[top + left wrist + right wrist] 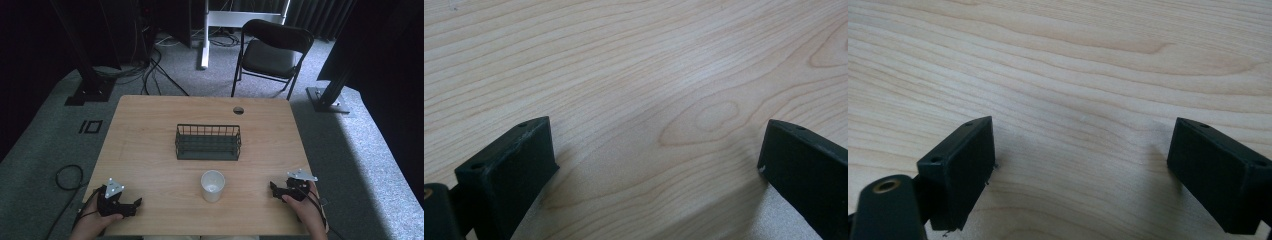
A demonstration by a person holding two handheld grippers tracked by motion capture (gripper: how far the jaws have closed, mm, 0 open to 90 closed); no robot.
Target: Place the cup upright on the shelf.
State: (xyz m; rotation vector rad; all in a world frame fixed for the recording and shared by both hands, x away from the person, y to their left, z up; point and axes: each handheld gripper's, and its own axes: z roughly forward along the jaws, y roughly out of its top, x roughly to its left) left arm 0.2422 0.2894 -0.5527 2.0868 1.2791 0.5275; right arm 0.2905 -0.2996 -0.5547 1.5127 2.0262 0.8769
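A white paper cup (213, 185) stands upright on the wooden table (150, 140), near the front edge and in the middle. Behind it sits a dark wire basket (208, 142) with nothing visible inside. My left gripper (136, 204) rests at the table's front left corner, held by a hand, jaws pointing right toward the cup. In the left gripper view its gripper (656, 150) stands open over bare wood. My right gripper (274, 189) lies at the front right, jaws pointing left toward the cup. The right gripper view has its gripper (1083, 150) open as well, nothing between the jaws.
A round cable hole (238, 110) sits near the table's far edge. Beyond the table stand a black folding chair (270, 55), dark stand legs (90, 85) and cables on grey carpet. A cable loop (67, 177) lies on the floor at the left.
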